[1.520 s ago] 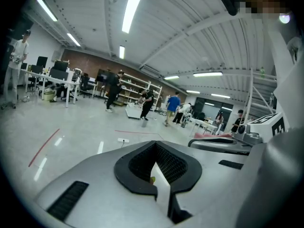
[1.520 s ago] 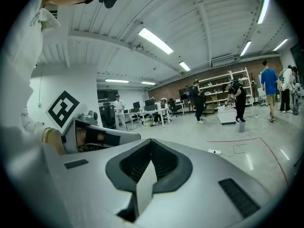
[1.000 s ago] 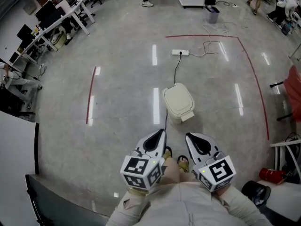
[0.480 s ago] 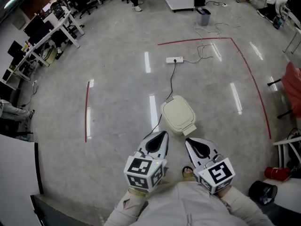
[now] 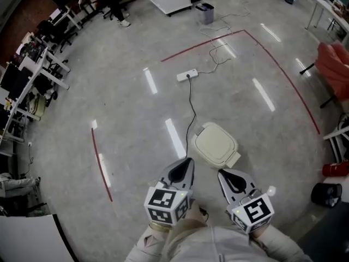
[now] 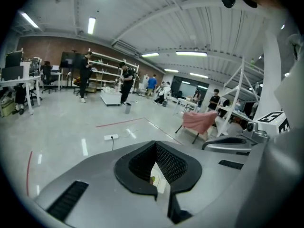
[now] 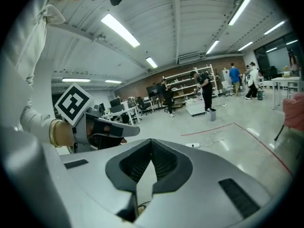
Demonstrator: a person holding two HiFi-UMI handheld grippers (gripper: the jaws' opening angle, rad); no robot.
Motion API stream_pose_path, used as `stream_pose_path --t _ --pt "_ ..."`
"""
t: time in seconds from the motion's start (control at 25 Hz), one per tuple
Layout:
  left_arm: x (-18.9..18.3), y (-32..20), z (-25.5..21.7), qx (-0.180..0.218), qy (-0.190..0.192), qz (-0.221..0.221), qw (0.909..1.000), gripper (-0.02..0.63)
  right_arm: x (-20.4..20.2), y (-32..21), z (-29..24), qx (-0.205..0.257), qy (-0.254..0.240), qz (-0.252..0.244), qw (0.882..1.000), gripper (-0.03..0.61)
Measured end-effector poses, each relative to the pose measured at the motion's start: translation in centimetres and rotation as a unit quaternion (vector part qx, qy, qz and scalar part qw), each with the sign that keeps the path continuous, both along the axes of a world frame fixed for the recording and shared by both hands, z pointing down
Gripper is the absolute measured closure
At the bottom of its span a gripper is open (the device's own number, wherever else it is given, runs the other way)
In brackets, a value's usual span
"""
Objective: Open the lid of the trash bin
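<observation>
**Trash bin shut, both grippers short of it and empty**

We find the cream trash bin (image 5: 216,146) standing on the grey floor (image 5: 131,124), just ahead of the two grippers. Its lid (image 5: 210,140) lies flat and closed over the whole top, so we cannot see what is inside.

The left gripper (image 5: 186,161) points at the bin's near left corner. It is close, but the head view does not show whether they touch. In the left gripper view its jaws are drawn together to a narrow slit, with nothing gripped between them.

The right gripper (image 5: 222,173) sits just beside the bin's near edge, clear of the lid. The right gripper view shows its jaws drawn together in the same way, also holding nothing.

A black cable (image 5: 190,105) runs from the bin's far side to a white power strip (image 5: 187,75) further out on the floor.

We note two other containers:
- A small grey bin (image 5: 205,13) stands well away at the far end of the floor, too small to show any contents.
- A black pail (image 5: 325,194) stands at the right edge, its top open and its inside too dark to show any contents.
</observation>
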State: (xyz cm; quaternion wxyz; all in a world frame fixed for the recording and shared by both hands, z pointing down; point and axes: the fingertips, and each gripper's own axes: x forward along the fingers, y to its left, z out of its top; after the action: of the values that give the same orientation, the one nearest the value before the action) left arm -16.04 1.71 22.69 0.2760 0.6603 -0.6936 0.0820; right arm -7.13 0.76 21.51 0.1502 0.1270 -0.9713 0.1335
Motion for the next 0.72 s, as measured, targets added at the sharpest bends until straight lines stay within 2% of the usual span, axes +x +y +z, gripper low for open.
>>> stream_pose_path --t 0.2,0.44,0.72 --pt "-2.9 -1.9 3.5 -0.025 0.005 0.053 0.9983 0.609 -3.5 -0.6 3.2 -0.018 0.011 0.058 0.998 0.578" --pt "-5.4 -3.5 10.0 -0.073 0.028 0.111 0.9908 0.609 -6.6 -0.9 9.2 -0.035 0.056 0.116 0.991 0.578" --pt "-7.9 -6.7 18.2 -0.109 0.026 0.183 0.9767 0.609 -8.2 -2.0 16.4 -0.085 0.073 0.223 0.968 0.578"
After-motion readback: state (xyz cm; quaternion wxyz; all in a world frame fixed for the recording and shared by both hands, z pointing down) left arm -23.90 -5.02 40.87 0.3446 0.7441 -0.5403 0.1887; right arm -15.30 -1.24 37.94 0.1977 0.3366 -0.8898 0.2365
